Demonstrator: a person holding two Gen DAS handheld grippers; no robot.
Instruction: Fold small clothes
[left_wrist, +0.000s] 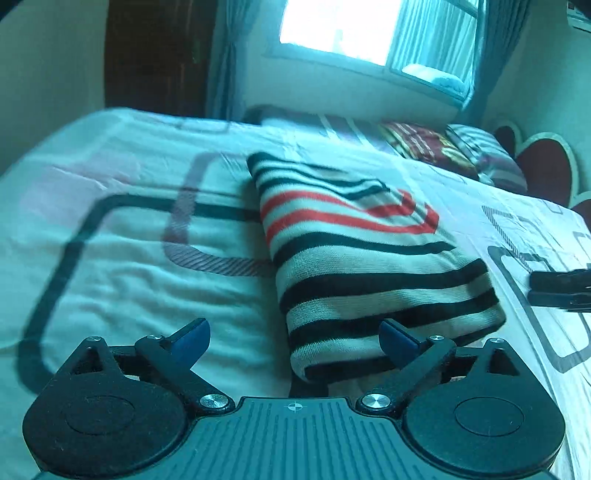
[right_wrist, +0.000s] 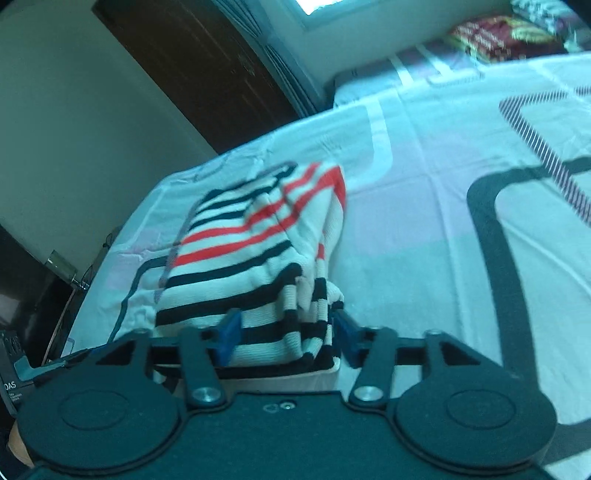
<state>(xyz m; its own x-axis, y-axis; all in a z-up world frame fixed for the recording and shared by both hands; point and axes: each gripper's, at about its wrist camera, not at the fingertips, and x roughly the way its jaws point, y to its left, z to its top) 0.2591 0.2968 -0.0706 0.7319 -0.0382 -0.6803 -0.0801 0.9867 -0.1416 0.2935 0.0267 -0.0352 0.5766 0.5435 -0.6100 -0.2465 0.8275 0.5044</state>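
A striped knit garment (left_wrist: 362, 258), white with black and red stripes, lies folded into a thick rectangle on the bed. My left gripper (left_wrist: 295, 336) is open and empty, just in front of the garment's near end, with its right finger beside the near corner. In the right wrist view the same garment (right_wrist: 258, 251) lies folded on the bed, and my right gripper (right_wrist: 286, 334) stands open with its blue pads on either side of the garment's near folded end. The right gripper's fingers (left_wrist: 561, 291) show at the right edge of the left wrist view.
The bed sheet (left_wrist: 129, 229) is white with dark rounded-square lines. Patterned pillows (left_wrist: 436, 147) lie at the bed's far end under a window (left_wrist: 369, 29). A dark wooden door (right_wrist: 207, 70) and a wall stand beyond the bed's edge.
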